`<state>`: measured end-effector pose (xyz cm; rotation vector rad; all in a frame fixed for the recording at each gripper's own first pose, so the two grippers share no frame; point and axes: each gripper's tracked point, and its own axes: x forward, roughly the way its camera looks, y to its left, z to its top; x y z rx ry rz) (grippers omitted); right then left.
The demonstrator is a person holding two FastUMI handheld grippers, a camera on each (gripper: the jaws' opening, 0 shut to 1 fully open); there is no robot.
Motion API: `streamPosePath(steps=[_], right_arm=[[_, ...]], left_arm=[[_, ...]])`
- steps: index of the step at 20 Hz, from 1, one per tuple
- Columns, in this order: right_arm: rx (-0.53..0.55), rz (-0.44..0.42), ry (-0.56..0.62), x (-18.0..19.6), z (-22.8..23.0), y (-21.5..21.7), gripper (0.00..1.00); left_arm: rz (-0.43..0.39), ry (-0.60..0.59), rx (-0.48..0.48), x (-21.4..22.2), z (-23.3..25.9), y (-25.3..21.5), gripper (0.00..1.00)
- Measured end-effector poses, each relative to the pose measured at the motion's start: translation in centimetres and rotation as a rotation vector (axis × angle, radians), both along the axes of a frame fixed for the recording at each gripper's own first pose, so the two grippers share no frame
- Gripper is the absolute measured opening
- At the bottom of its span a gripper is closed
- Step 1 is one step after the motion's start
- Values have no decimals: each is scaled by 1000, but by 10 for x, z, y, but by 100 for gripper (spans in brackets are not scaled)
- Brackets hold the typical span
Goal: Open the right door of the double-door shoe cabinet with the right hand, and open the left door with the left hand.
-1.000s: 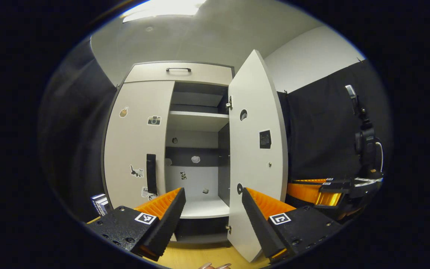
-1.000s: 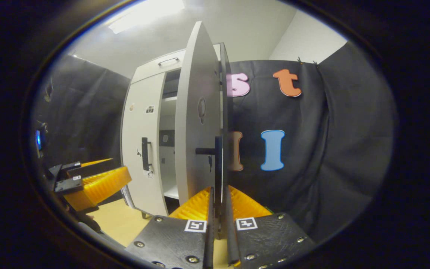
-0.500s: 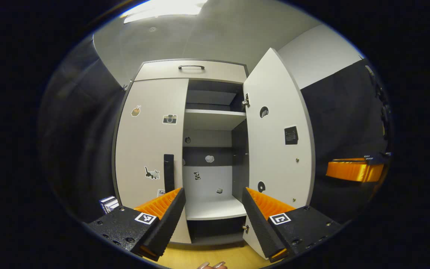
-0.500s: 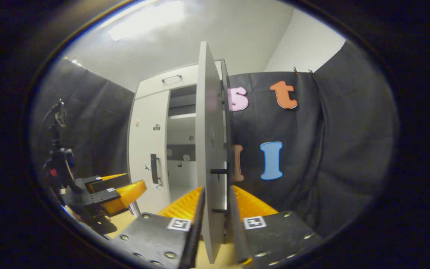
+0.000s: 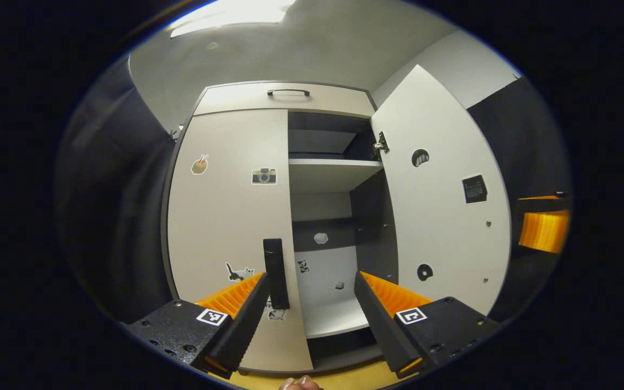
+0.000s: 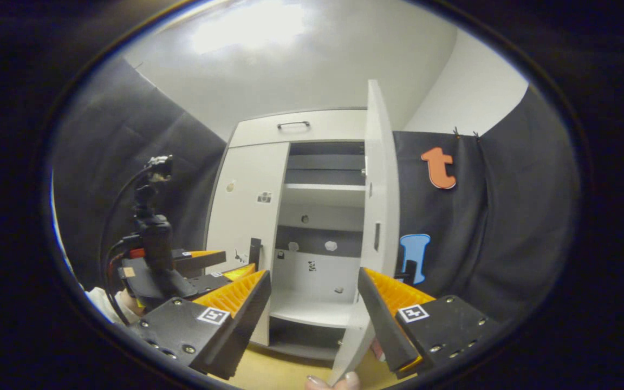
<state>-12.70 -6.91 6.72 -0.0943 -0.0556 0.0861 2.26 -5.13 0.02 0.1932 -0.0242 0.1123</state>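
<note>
So the shoe cabinet (image 5: 282,103) is half done. The right door (image 5: 442,216) hangs swung wide open, and you can see the shelves (image 5: 333,165) and the dark back panel inside. In the right gripper view that same door (image 6: 379,216) stands almost edge-on just past my right tongs (image 6: 314,309), which are spread apart with nothing between them. Not touching the door as far as I can tell.

The left door (image 5: 225,216) is shut flat against the cabinet. Its dark vertical handle (image 5: 275,273) sits right by the inner finger of my left tongs (image 5: 309,309), slightly toward the left side of the gap. Those tongs are wide apart too, gripping nothing yet. In the right gripper view I can also see the left tongs (image 6: 203,265) hovering near that handle (image 6: 254,252).

What's left, I reckon: get the left tongs around the handle, close, pull.

Stuff that could bite me:
- The handle is off-centre in the gap, nearly in line with the left finger. If I push straight in, that finger could bump the handle or the door face instead of straddling it.
- Closing on just the edge of the handle could let it slip out when I pull.
- Doors swing on an arc, so pulling dead straight might twist the grip loose.
- The open right door looks free to drift back if my right hand nudges it.
</note>
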Motion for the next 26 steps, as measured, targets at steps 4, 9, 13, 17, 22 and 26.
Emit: streamPosePath(steps=[4, 9, 13, 17, 22, 26], right_arm=[[11, -5, 22, 23, -17, 33, 97], [-50, -41, 24, 39, -30, 54, 98], [-41, -71, 18, 52, -31, 54, 96], [-43, -87, 30, 63, -36, 50, 96], [-56, -64, 54, 74, -45, 52, 97], [-65, -47, 68, 79, -49, 50, 97]], left_arm=[[-33, 1, -39, 31, -9, 25, 98], [-22, -47, -79, 65, -11, 58, 98], [-15, -2, -73, 88, -30, 71, 98], [-32, -10, -83, 95, -35, 69, 95], [2, -17, -109, 96, -38, 75, 70], [-6, -13, -115, 100, -41, 71, 49]])
